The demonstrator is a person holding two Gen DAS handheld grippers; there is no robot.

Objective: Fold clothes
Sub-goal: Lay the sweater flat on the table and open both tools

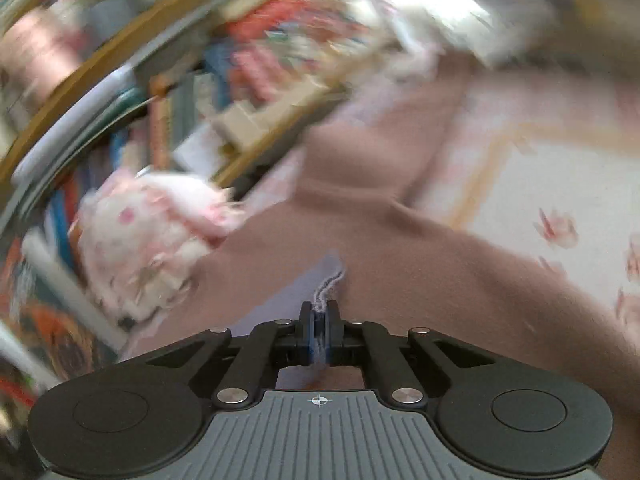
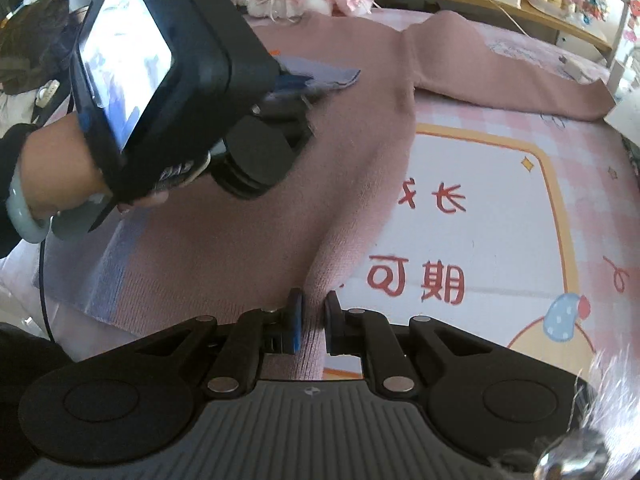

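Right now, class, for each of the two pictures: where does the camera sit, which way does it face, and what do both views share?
Left wrist: sits behind the left hand-held gripper, facing a blurred bookshelf; fingers shut on the lilac knitted edge.
Right wrist: sits behind the right hand-held gripper, facing across the bed; its fingers straddle the sweater's side edge, and the person's left hand shows.
Shared: the dusty-pink knitted sweater, printed pink bedsheet, fluffy pink-and-white plush toy.

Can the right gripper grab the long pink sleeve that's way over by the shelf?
Probably not from here. The right gripper sits at the near side edge of the sweater, while the sleeve stretches far across the bed. Nothing blocks the way; it would just have to move over.
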